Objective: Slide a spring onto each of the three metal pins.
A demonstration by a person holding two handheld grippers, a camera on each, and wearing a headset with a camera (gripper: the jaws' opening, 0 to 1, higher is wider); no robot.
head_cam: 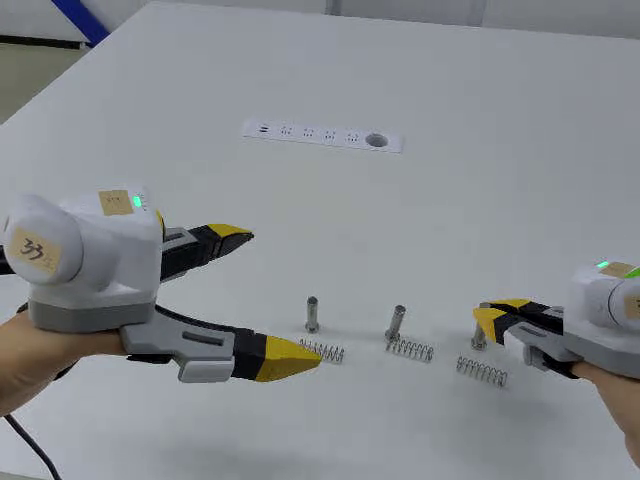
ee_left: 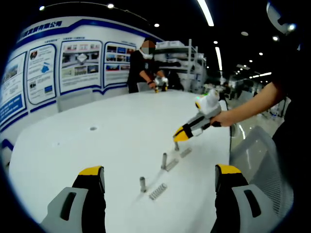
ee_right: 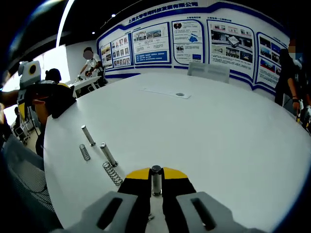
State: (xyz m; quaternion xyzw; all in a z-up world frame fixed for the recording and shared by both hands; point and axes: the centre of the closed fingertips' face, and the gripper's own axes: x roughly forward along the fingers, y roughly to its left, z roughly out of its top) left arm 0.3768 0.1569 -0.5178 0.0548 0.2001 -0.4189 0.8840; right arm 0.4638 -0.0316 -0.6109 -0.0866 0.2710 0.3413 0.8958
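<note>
Closest to us in the head view, the left gripper (head_cam: 262, 295) is hovering over the near left part of the white table (head_cam: 480, 90). Its yellow-tipped jaws are standing wide apart and gripping nothing. Our left hand (head_cam: 35, 360) is holding it roughly level, with the jaws pointing right toward the row of pins. The lower jaw tip is sitting just beside the left spring (head_cam: 322, 351); we cannot tell whether the two are touching.

Our right hand (head_cam: 612, 385) is bringing the right gripper (head_cam: 495, 318) in low from the right. Its jaws are pressing together on the right pin (head_cam: 479, 339), which is standing upright between the yellow tips in the right gripper view.

We are seeing the three metal pins standing in a row near the table's near edge, with the left pin (head_cam: 312, 313) and middle pin (head_cam: 396, 322) apart from both grippers. A spring is lying flat on the table beside each pin, on the near-edge side. The middle spring (head_cam: 410, 349) is lying just beside the foot of its pin, and the right spring (head_cam: 482, 371) is lying just below the right gripper's tips.

Beyond the pins, bare white table is stretching toward the far edge. A power strip (head_cam: 322, 134) is sitting flush in it, well apart from the pins.
</note>
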